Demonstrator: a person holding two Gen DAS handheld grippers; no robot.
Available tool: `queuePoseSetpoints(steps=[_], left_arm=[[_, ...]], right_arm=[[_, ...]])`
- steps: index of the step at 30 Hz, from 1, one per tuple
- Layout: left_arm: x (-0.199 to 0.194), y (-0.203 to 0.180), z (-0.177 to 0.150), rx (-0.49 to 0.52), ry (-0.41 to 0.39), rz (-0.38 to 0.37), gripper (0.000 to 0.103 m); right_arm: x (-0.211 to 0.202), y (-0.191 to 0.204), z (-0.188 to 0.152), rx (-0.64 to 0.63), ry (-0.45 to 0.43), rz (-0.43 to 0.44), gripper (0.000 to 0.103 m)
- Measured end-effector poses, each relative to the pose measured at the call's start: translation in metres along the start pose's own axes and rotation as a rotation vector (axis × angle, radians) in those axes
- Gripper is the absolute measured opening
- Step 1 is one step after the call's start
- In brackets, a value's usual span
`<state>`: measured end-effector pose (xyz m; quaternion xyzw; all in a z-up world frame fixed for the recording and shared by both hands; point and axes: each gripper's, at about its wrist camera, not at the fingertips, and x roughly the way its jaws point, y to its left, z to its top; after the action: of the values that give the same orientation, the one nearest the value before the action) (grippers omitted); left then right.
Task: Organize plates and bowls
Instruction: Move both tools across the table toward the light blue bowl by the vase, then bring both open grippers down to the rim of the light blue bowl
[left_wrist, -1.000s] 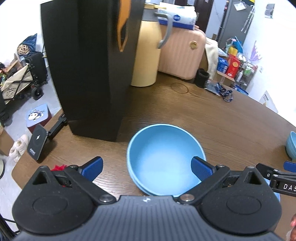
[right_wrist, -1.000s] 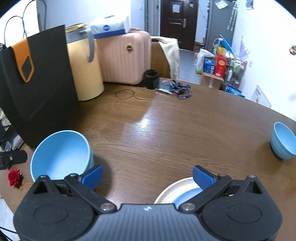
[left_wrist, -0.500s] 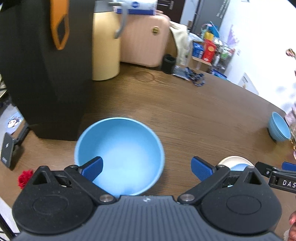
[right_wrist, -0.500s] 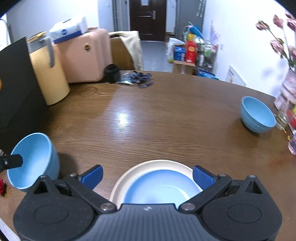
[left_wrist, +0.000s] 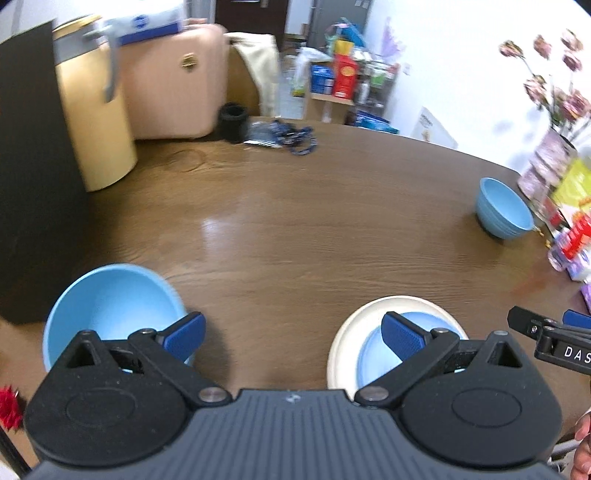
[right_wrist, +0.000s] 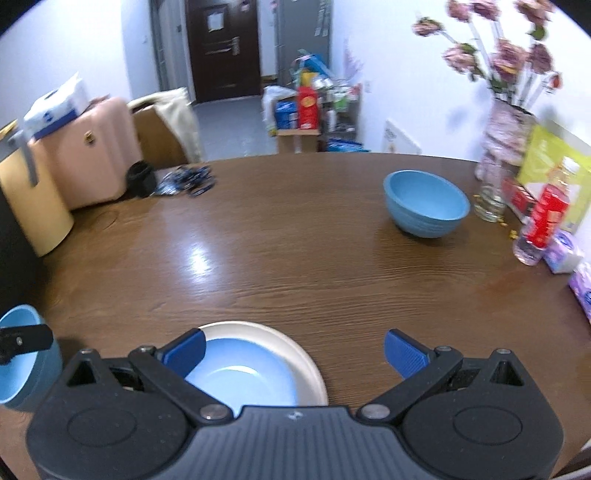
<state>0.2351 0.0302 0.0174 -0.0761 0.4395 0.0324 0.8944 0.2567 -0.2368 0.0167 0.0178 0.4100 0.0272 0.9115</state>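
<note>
A light blue bowl (left_wrist: 107, 306) stands on the brown table at the near left, just left of my left gripper (left_wrist: 293, 334), which is open and empty. A cream plate (left_wrist: 402, 306) with a blue dish (right_wrist: 236, 376) on it lies near the front edge, under the left finger of my right gripper (right_wrist: 293, 352), which is open and empty. A second blue bowl (right_wrist: 424, 203) stands at the far right; it also shows in the left wrist view (left_wrist: 504, 208). The near bowl shows in the right wrist view (right_wrist: 18, 354) at the left edge.
A black bag (left_wrist: 33, 166), a tan container (left_wrist: 96, 122) and a pink suitcase (left_wrist: 173, 81) stand at the back left. A black cup (right_wrist: 140, 179) and a blue lanyard (right_wrist: 188, 177) lie at the back. A flower vase (right_wrist: 498, 166), a bottle (right_wrist: 539, 225) and packets crowd the right edge.
Both grippers have swung to the right. The near blue bowl has slid from between my left fingers to their left; the plate and far bowl have come into view.
</note>
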Motion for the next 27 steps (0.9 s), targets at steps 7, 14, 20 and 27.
queuePoseSetpoints(steps=[7,14,20,27], left_arm=[[0.013,-0.049,0.018,0.102,-0.008,-0.045,0.103],[0.026,-0.093,0.032,0.175,-0.012,-0.071,0.103],[0.036,-0.118,0.047,0.193,-0.015,-0.076,0.103],[0.051,-0.148,0.062,0.216,-0.01,-0.074,0.103]], right_arm=[[-0.004,-0.043,-0.001,0.096,-0.02,-0.088,0.103],[0.001,-0.073,0.007,0.158,-0.034,-0.126,0.103],[0.01,-0.093,0.022,0.187,-0.043,-0.143,0.103],[0.024,-0.114,0.036,0.217,-0.044,-0.144,0.103]])
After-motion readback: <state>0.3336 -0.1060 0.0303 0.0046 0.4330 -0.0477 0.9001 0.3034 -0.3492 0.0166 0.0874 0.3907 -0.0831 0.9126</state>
